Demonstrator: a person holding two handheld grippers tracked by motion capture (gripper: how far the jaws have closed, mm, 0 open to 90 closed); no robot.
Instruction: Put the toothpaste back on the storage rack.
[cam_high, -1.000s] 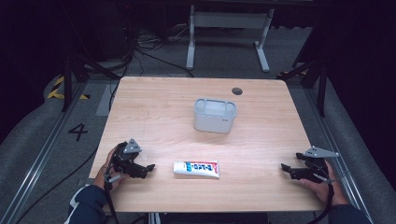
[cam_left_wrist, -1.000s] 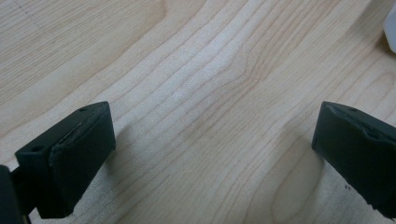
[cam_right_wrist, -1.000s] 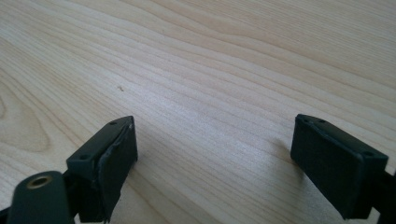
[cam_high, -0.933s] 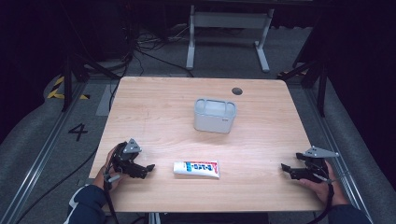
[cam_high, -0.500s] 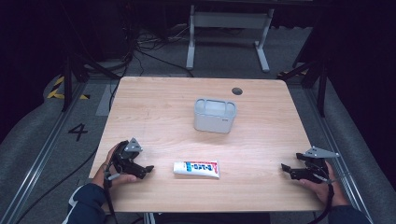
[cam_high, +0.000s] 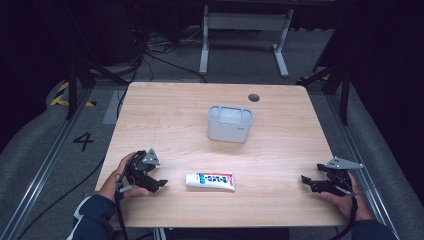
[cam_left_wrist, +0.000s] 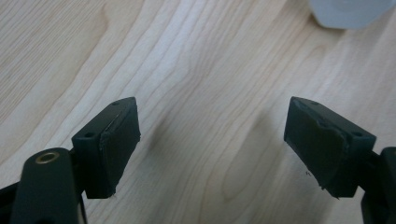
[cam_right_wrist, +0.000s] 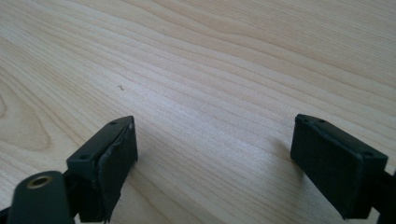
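A light wooden table (cam_high: 280, 150) is carrying a toothpaste tube (cam_high: 210, 180) lying flat near the near edge, and a grey open-topped container (cam_high: 230, 123) standing farther back at the middle. The left gripper (cam_high: 159, 184) is resting on the near left of the table, just beside the tube's left end, its jaws spread wide with nothing between them. The right gripper (cam_high: 306, 182) is sitting at the near right, well apart from the tube, jaws likewise gaping and empty.
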